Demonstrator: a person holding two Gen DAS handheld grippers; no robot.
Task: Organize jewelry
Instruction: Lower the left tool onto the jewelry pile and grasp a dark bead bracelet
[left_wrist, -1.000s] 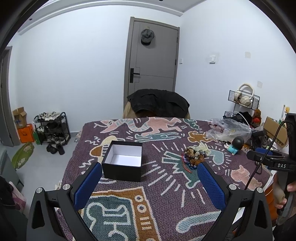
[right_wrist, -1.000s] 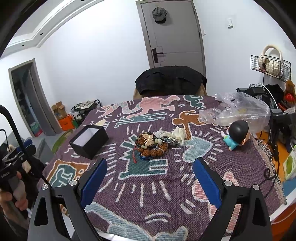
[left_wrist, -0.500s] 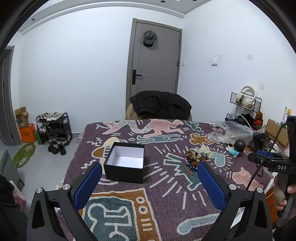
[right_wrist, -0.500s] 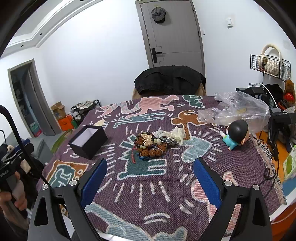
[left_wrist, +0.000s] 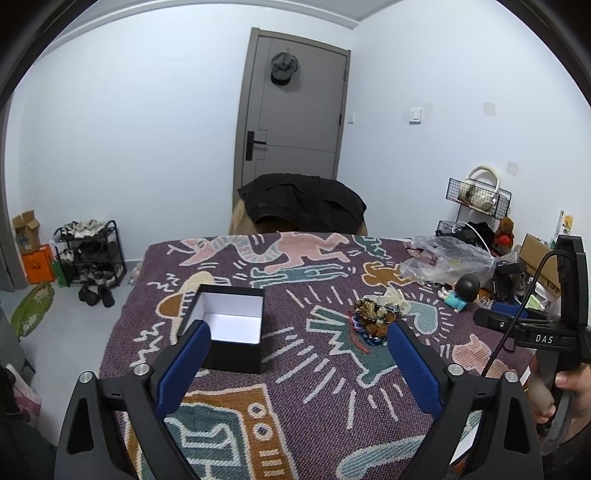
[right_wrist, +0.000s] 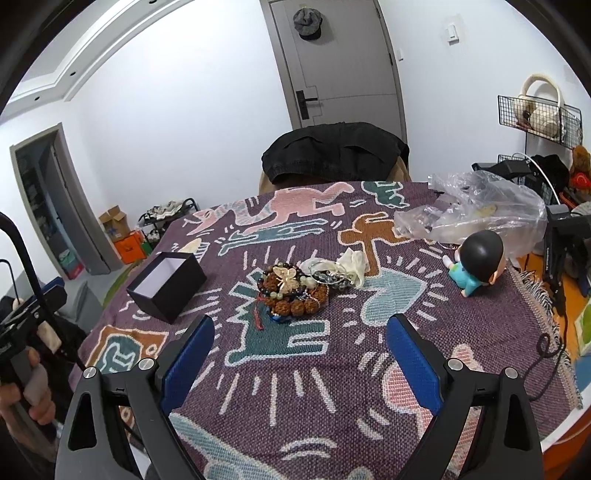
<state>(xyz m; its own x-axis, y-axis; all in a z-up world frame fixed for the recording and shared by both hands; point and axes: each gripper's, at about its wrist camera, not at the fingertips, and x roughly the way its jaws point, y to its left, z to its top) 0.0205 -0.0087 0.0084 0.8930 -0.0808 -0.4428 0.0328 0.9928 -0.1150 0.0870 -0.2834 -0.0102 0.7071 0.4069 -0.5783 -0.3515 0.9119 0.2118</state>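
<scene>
A pile of jewelry (right_wrist: 295, 291), brown bead bracelets with a pale butterfly piece, lies mid-table; it also shows in the left wrist view (left_wrist: 373, 319). An open black box (left_wrist: 227, 328) with a white inside stands to its left, seen too in the right wrist view (right_wrist: 166, 284). My left gripper (left_wrist: 297, 354) is open and empty, held above the table near the box. My right gripper (right_wrist: 299, 354) is open and empty, short of the pile.
A patterned purple cloth (right_wrist: 332, 369) covers the table. A small figurine (right_wrist: 476, 266) and a clear plastic bag (right_wrist: 476, 210) sit at the right. A chair with a black jacket (right_wrist: 332, 155) stands behind the table. Cables and gear lie at the right edge.
Both grippers have drifted slightly; the left view has risen and pulled back a little from the box. Nothing on the table has moved.
</scene>
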